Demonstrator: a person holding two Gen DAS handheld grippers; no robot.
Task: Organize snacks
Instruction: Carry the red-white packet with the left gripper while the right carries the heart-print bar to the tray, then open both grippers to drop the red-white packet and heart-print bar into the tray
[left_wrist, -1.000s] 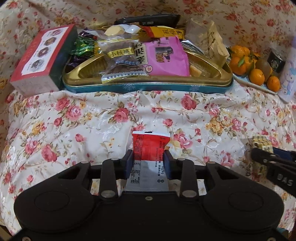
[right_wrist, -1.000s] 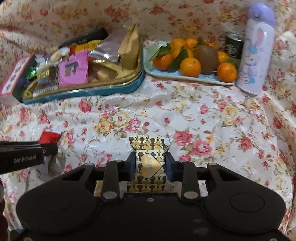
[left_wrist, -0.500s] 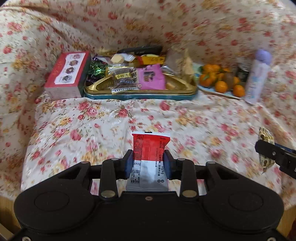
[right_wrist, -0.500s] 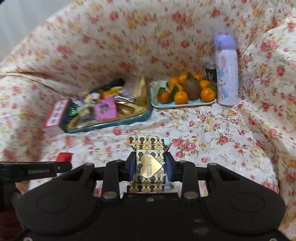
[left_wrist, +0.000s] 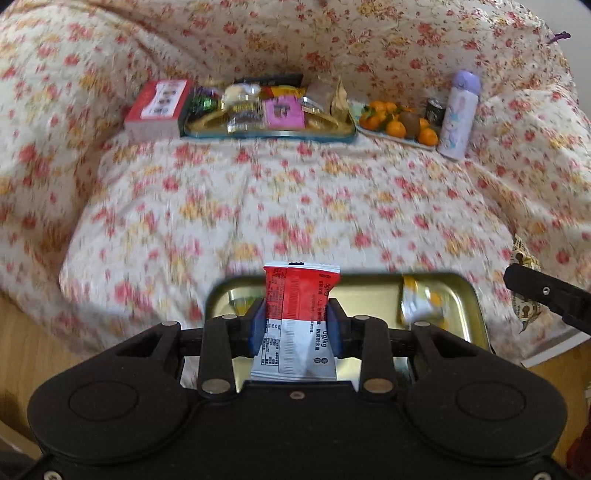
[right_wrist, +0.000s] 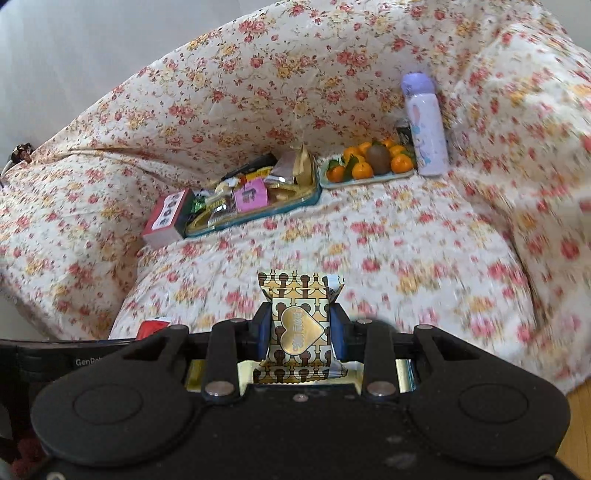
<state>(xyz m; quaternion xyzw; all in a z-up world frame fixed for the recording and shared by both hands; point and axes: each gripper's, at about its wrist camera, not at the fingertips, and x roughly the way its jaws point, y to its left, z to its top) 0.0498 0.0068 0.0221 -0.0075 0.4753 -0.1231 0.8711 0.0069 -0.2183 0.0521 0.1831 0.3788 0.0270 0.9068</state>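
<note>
Left gripper (left_wrist: 296, 325) jaws clamped on red-and-white foil snack packet (left_wrist: 297, 314); right gripper (right_wrist: 299, 332) jaws clamped on gold heart-printed candy wrapper (right_wrist: 298, 325).

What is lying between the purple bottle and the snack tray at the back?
A plate of oranges with a kiwi lies between the purple bottle and the snack tray; both wrist views show it.

Purple bottle (left_wrist: 460, 114) beside fruit plate (left_wrist: 397, 138)
</note>
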